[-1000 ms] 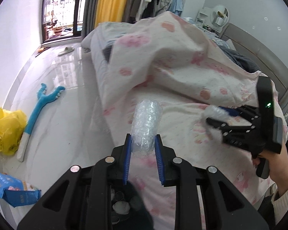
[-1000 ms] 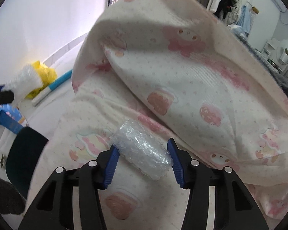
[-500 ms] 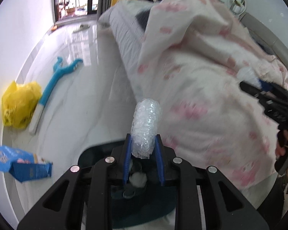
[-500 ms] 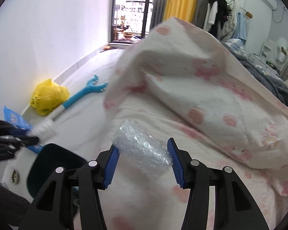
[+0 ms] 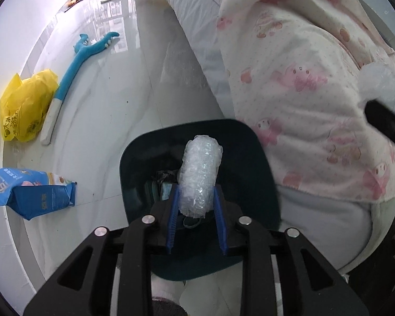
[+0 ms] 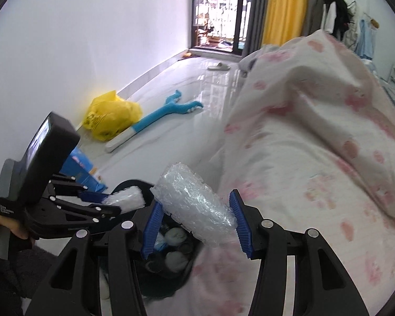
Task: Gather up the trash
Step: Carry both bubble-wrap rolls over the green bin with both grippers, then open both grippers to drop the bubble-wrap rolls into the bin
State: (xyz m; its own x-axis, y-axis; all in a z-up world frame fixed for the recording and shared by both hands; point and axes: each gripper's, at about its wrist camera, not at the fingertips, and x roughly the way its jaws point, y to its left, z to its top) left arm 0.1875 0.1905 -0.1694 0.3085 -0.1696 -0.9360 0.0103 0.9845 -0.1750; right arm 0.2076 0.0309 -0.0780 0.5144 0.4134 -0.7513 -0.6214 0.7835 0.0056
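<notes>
In the left wrist view, your left claw (image 5: pixel 196 220) pinches a roll of bubble wrap (image 5: pixel 200 176) between its blue pads, holding it directly above the open dark bin (image 5: pixel 266 184) on the floor. Scraps of trash (image 5: pixel 166 181) lie inside the bin. The bin stands just beside the bed with its pink-patterned quilt (image 5: pixel 302 84). To the left on the floor lie a blue snack bag (image 5: pixel 29 193), a yellow plastic bag (image 5: pixel 23 108) and a blue long-handled toy (image 5: pixel 73 71).

In the right wrist view, your right claw (image 6: pixel 196 223) grips a second bubble wrap roll (image 6: pixel 194 205), lying crosswise between the pads, over the bin's edge (image 6: pixel 171 276) near the quilt. Your left claw (image 6: pixel 102 205) appears at the left, its roll (image 6: pixel 126 198) over the bin.
</notes>
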